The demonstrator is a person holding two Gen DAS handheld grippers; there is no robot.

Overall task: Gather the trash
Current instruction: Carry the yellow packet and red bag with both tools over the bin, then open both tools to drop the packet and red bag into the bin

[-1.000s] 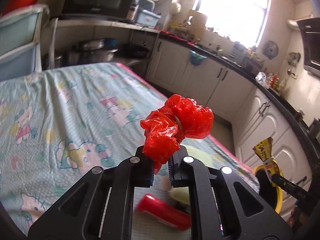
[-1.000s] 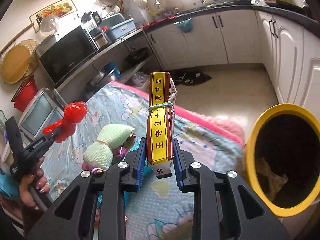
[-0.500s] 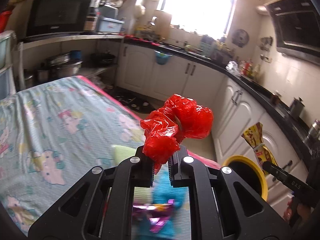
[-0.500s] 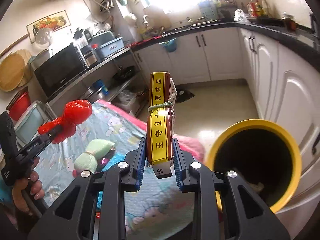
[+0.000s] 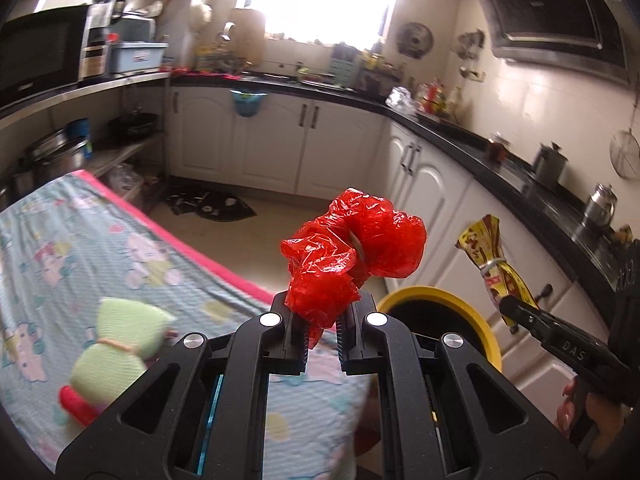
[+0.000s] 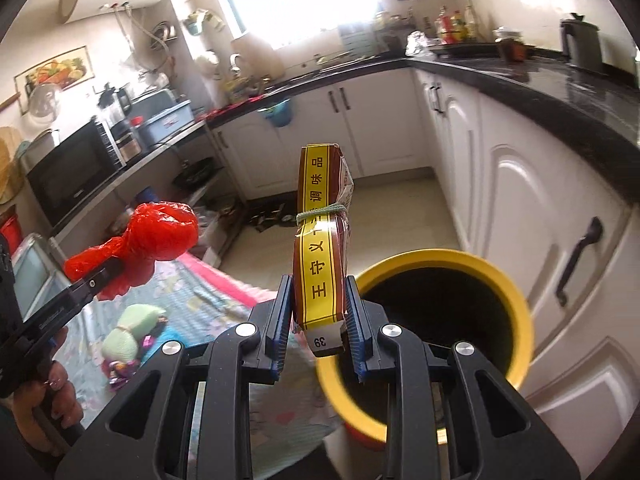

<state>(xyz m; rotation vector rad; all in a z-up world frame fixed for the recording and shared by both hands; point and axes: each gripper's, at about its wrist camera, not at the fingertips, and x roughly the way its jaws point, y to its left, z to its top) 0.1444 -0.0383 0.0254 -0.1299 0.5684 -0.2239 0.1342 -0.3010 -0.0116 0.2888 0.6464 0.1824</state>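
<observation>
My left gripper is shut on a crumpled red plastic bag, held up above the edge of the table. The same red plastic bag shows at the left of the right wrist view. My right gripper is shut on a brown and yellow seasoning packet tied with a rubber band, which also appears as the seasoning packet at the right of the left wrist view. A yellow-rimmed bin with a dark inside stands just right of the packet; the bin sits beyond the red bag.
A cartoon-print tablecloth covers the table, with a pale green tied pouch, a red item and shiny wrappers on it. White kitchen cabinets stand close behind the bin. A person's hand holds the left gripper.
Both grippers have swung right, away from the table's middle toward the bin, each still holding its item. The bin now looms larger in both views.
</observation>
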